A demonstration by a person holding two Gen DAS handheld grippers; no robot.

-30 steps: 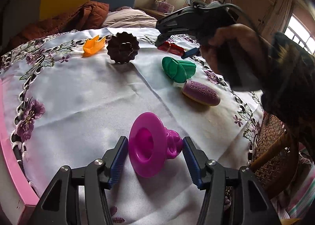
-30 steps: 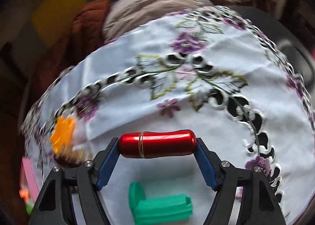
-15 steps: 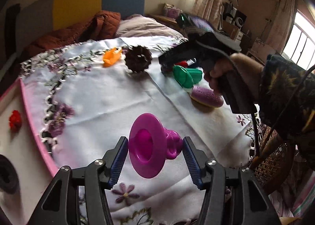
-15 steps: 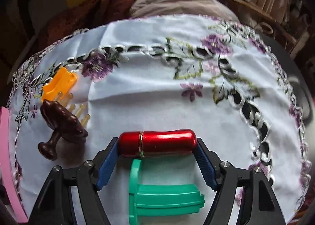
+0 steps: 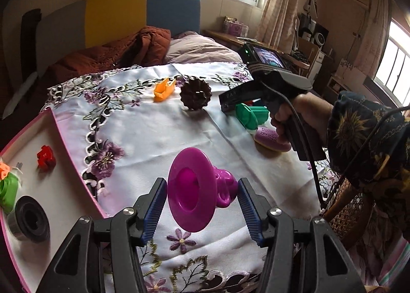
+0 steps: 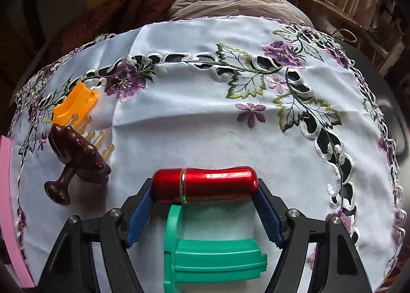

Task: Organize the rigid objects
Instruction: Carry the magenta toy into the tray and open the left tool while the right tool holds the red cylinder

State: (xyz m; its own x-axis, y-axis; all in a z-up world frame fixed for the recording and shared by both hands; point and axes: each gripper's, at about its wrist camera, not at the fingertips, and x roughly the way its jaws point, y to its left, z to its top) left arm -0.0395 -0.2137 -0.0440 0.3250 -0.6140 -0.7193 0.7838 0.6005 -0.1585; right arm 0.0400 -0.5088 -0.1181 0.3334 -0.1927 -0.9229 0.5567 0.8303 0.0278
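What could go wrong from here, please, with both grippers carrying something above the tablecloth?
The left gripper holds the magenta funnel-shaped piece end to end, by its wide rim and narrow knobbly base; it could twist or slip out on the way to the pink tray.

The right gripper clamps the red tube only at its rounded ends, so it might pop free. The green piece lies directly beneath and could get knocked if the gripper lowers.
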